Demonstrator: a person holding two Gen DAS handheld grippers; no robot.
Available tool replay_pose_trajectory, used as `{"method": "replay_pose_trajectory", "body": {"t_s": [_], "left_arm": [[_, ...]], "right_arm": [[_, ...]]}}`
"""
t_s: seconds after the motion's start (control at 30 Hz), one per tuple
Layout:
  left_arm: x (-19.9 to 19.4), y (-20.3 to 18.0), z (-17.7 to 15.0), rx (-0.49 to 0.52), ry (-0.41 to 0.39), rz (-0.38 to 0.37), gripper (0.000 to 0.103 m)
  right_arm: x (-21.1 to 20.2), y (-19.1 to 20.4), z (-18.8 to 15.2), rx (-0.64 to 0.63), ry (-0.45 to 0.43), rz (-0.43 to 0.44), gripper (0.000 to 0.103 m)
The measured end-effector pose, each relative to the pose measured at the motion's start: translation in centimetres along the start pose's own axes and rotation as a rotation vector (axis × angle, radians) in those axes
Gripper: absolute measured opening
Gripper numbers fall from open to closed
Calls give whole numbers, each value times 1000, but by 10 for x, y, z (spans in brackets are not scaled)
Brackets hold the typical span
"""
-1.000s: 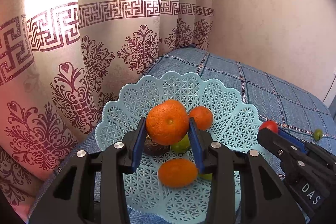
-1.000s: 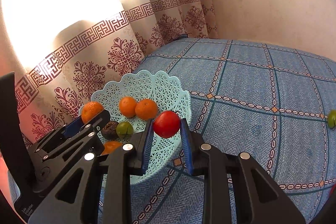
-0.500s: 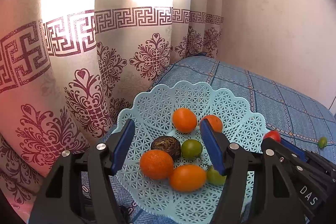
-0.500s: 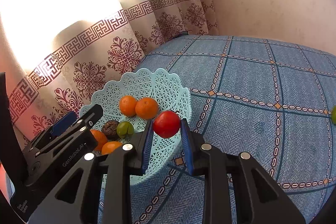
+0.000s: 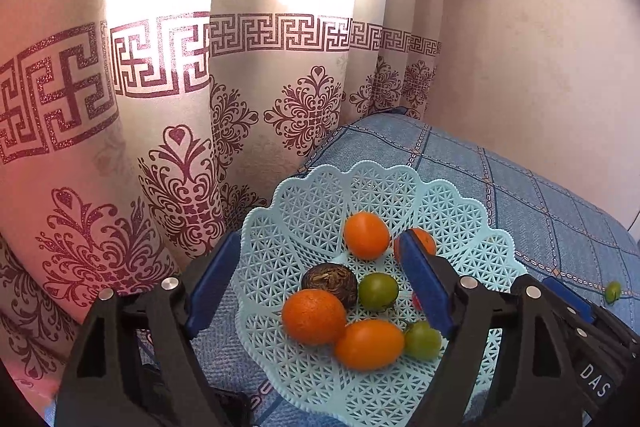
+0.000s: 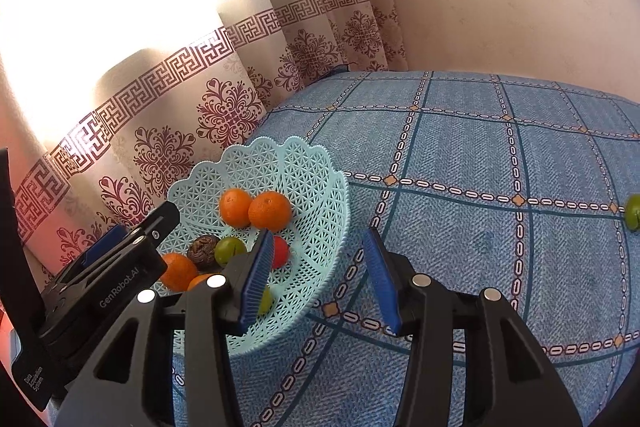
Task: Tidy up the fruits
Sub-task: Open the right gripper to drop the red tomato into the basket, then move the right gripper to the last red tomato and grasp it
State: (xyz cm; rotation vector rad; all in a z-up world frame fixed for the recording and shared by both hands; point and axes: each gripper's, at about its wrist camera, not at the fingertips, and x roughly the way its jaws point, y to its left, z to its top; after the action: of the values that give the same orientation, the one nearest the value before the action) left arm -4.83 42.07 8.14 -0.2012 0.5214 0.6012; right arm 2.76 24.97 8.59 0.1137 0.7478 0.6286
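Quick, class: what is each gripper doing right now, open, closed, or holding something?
Left gripper: open, holding nothing, above the basket.
Right gripper: open, holding nothing, at the basket's rim.

We take the basket as landmark. It sits on the cloth-covered surface, at the edge nearest the curtain, which hangs just behind and to its left. Inside the basket, in the left wrist view: two oranges at the far side, side by side; a dark round fruit at centre with a small fruit touching its right; nearer us, another orange and an oval fruit touching, a second small fruit to their right. A tomato lies in the basket near its right wall. Well right of the basket, one lone fruit rests on the surface.
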Motion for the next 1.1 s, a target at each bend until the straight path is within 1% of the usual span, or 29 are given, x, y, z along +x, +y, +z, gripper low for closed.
{"method": "replay_pose_trajectory", "body": {"t_s": [0.1, 0.23, 0.5, 0.63, 0.7, 0.93, 1.1], "left_arm": [[-1, -2, -1, 0, 1, 0, 87], [0, -3, -2, -4, 4, 3, 92], [-2, -7, -3, 10, 2, 2, 93], [-2, -10, -3, 11, 8, -4, 97], [-2, -10, -2, 12, 5, -4, 97], [-9, -19, -2, 56, -25, 17, 98], [-16, -28, -1, 87, -54, 13, 98]], "right_arm": [[-1, -1, 0, 5, -5, -2, 48], [-3, -5, 0, 13, -7, -6, 48], [-3, -10, 2, 31, -13, -21, 48], [-5, -11, 3, 38, -23, -29, 48], [-8, -13, 3, 40, -30, -36, 48], [-18, -20, 6, 47, -43, -69, 48], [-30, -26, 5, 46, -59, -110, 48]]}}
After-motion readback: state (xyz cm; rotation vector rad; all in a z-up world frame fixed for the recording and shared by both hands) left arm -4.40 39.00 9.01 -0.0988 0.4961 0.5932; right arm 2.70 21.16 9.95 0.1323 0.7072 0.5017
